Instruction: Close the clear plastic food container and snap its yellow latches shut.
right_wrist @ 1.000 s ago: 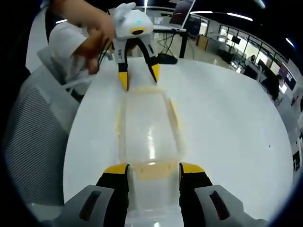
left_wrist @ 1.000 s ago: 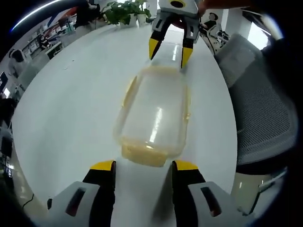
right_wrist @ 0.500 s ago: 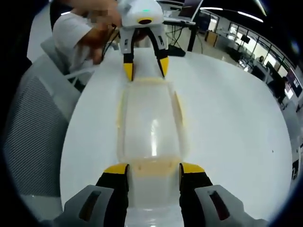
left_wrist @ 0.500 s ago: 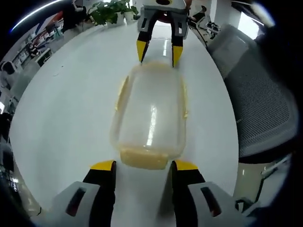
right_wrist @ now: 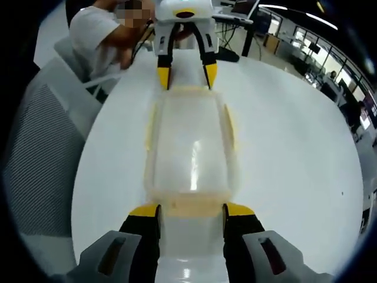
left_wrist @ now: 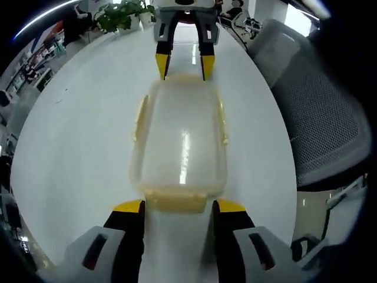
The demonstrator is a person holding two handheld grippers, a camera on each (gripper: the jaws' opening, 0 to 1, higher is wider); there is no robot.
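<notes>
— How far along is the closing?

— The lid looks seated on the clear container [left_wrist: 179, 144], which lies lengthwise on the white table [left_wrist: 76, 153] between the two grippers. The long-side yellow latches [left_wrist: 139, 117] seem to splay outward, so I judge them not yet snapped. The end latch [left_wrist: 175, 200] nearest the left gripper [left_wrist: 177, 207] still looks loose too (hard to be sure through the clear plastic).

— And the left gripper?

— Its jaws stand wide apart, one on each side of that end latch, just ahead of it and gripping nothing. Whether the tips brush the latch, I cannot tell.

— The right one?

— Same at the opposite end. In the right gripper view, the right gripper [right_wrist: 191, 210] is spread wide with the other end latch [right_wrist: 189, 204] between its tips, nothing clamped. From the left gripper view it shows beyond the far end of the container, jaws parted.

— So what remains?

— By my reading, all the latching: both ends, then the two long sides.
</notes>
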